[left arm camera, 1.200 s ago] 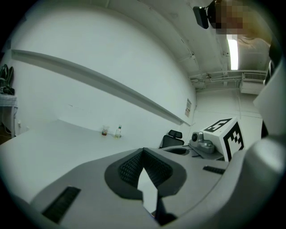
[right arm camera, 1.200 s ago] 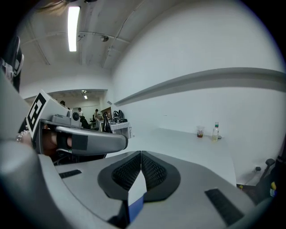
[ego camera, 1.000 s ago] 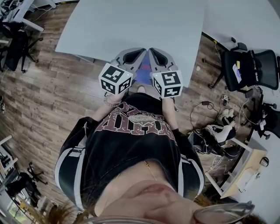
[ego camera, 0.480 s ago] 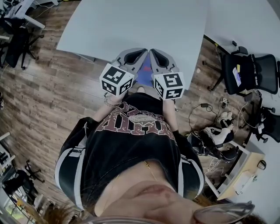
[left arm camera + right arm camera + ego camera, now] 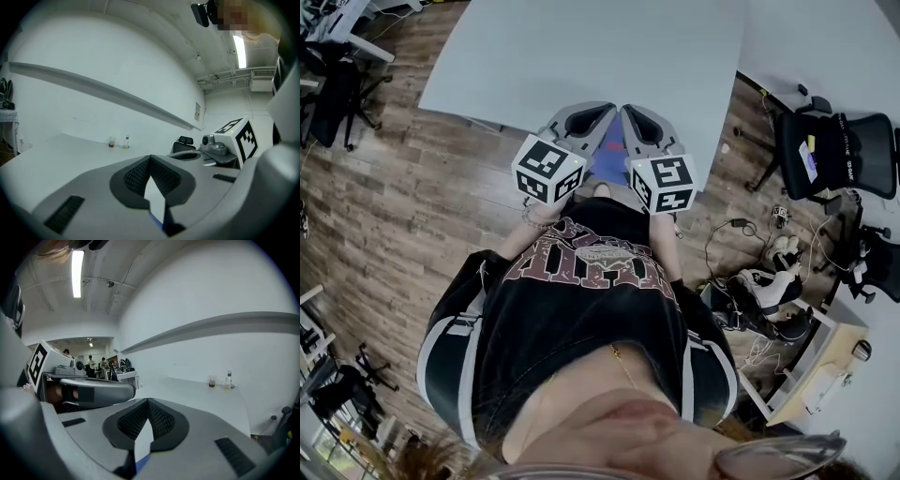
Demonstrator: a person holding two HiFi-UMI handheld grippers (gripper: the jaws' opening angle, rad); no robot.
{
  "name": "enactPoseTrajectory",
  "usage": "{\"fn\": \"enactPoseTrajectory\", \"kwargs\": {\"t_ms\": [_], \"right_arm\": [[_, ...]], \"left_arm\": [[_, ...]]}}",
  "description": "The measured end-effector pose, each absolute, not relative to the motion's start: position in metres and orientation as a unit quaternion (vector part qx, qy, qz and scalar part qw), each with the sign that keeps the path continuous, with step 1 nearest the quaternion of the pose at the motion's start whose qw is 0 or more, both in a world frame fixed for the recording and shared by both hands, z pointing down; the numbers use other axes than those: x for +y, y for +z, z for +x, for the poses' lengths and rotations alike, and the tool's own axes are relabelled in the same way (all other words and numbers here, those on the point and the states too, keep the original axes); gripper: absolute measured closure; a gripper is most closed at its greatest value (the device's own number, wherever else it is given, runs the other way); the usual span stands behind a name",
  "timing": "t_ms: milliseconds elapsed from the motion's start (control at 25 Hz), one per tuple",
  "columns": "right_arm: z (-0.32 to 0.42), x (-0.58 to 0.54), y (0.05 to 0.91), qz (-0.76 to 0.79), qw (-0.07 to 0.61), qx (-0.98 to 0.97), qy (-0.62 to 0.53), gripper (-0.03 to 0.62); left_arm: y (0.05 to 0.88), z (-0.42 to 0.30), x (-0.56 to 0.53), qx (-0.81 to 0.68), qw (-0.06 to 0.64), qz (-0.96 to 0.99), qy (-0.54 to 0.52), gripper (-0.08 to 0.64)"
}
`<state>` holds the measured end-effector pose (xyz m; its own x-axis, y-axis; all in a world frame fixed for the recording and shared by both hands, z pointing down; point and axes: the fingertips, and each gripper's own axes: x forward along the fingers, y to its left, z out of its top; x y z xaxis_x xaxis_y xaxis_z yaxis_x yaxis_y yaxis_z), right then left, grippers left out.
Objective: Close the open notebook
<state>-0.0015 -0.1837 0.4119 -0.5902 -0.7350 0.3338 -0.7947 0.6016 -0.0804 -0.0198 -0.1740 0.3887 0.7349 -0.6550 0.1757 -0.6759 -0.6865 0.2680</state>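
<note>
While left gripper (image 5: 150, 158) and right gripper (image 5: 148, 400) are hovering clenched, empty, at six o'clock edge of table (image 5: 581, 56), bluish presumed notebook (image 5: 607, 157) is peeking between them; open or closed, undeterminable.

L claw (image 5: 150, 157) & R claw (image 5: 148, 400) are held side by side at the near edge of the surface (image 5: 581, 56), w/ the notebook (image 5: 607, 152) seen between & under them. A cup (image 5: 212, 381) is set just L of a bottle (image 5: 228, 379) at the far edge. A chair (image 5: 839, 150) is parked R of the surface.
</note>
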Motion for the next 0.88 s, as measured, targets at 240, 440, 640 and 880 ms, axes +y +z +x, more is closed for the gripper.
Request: {"fn": "enactPoseTrajectory", "kwargs": {"t_ms": [240, 440, 640, 880], "right_arm": [[0.001, -0.186, 0.413, 0.432, 0.134, -0.885, 0.115, 0.574], [0.001, -0.189, 0.415, 0.431, 0.136, -0.885, 0.116, 0.574], [0.001, -0.189, 0.418, 0.427, 0.138, -0.886, 0.118, 0.574], [0.004, -0.19, 0.417, 0.427, 0.137, -0.886, 0.118, 0.574]], "left_arm": [[0.391, -0.015, -0.178, -0.357, 0.164, 0.919, 0.035, 0.512], [0.393, -0.013, -0.179, -0.354, 0.162, 0.92, 0.039, 0.512], [0.396, -0.01, -0.179, -0.351, 0.17, 0.92, 0.041, 0.512], [0.397, -0.008, -0.181, -0.353, 0.175, 0.918, 0.04, 0.512]]}}
